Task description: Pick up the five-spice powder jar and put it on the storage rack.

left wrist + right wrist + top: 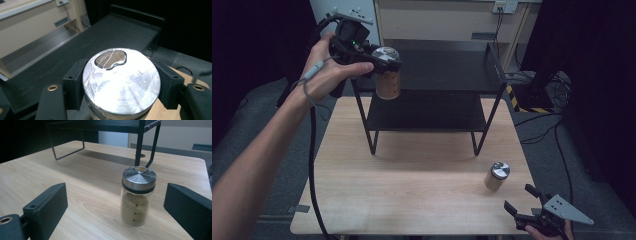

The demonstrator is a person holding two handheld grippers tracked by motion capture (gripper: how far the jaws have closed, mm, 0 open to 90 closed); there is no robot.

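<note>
My left gripper (384, 62) is shut on a glass spice jar (387, 80) with a silver lid (121, 81). It holds the jar in the air at the front left corner of the black two-tier rack's top shelf (447, 67). Both black jaws clamp the lid's sides in the left gripper view. A second spice jar (497, 175) with a silver lid and tan powder stands upright on the wooden table (412, 185) at the right. My right gripper (521, 198) rests open near the table's front right corner. In the right gripper view that jar (137, 196) stands ahead between the jaws, untouched.
The black metal rack (427, 112) stands at the back middle of the table, with a lower shelf and thin legs. A cable (312, 165) trails from the left gripper along the table's left edge. Dark floor with cables lies at the right.
</note>
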